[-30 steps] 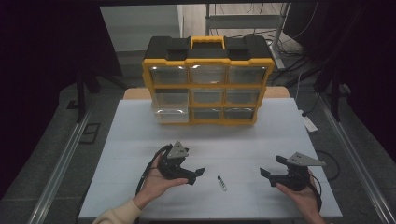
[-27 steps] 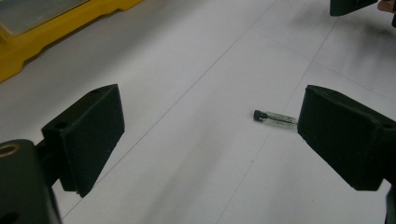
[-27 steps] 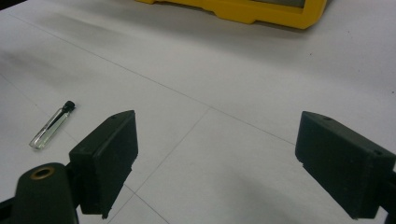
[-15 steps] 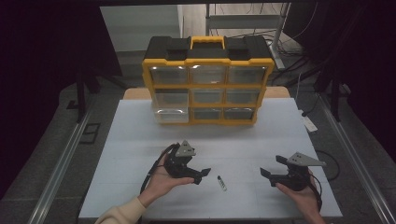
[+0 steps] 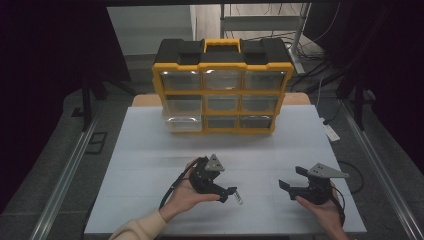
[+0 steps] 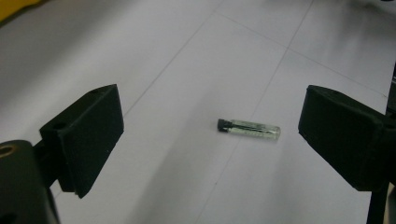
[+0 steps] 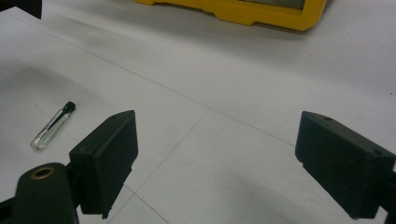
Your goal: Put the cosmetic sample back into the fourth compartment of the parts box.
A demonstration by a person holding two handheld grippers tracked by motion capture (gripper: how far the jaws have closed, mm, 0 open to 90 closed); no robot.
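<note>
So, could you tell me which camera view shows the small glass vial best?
The left gripper view: the vial lies large and sharp between the open jaws, black cap visible. The right gripper view shows it smaller, off to the side. The high view shows a tiny sliver by the left gripper.

Your left gripper (image 5: 231, 191) and right gripper (image 5: 289, 179) both hang low with jaws spread wide.
</note>
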